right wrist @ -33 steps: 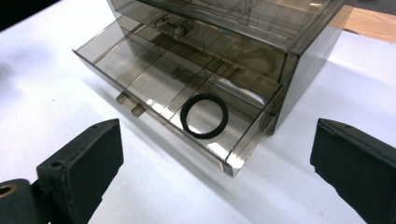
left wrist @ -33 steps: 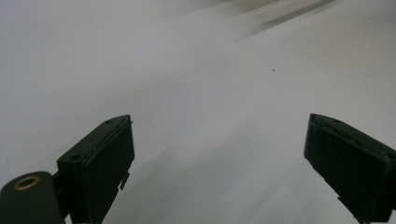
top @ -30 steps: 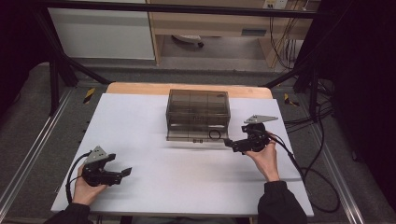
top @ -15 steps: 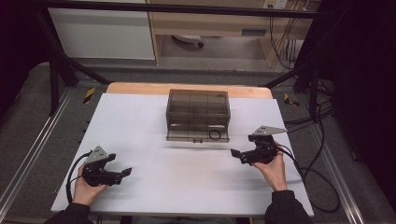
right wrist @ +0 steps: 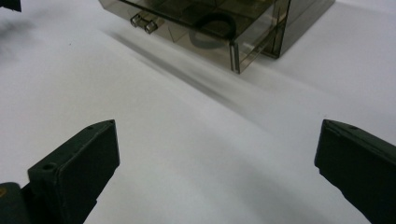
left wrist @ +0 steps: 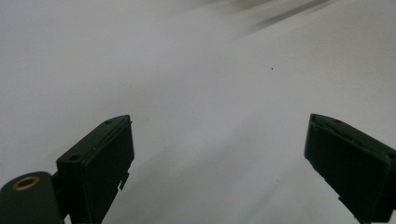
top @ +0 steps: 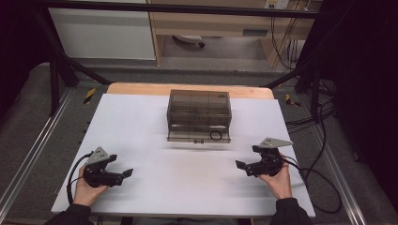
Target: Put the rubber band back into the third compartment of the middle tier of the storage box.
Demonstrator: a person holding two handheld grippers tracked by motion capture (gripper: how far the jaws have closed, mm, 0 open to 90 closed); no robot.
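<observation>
The smoked drawer box [top: 199, 112] stands at the table's far middle, its bottom drawer [top: 199, 136] pulled out a little with a black ring [top: 216, 135] lying inside. We find the right gripper [top: 244, 165] near the table's right edge, jaws spread wide and holding nothing, well apart from the box. We find the left gripper [top: 123, 174] at the near left, likewise wide open and empty, over the bare white table [top: 187, 187].
</observation>
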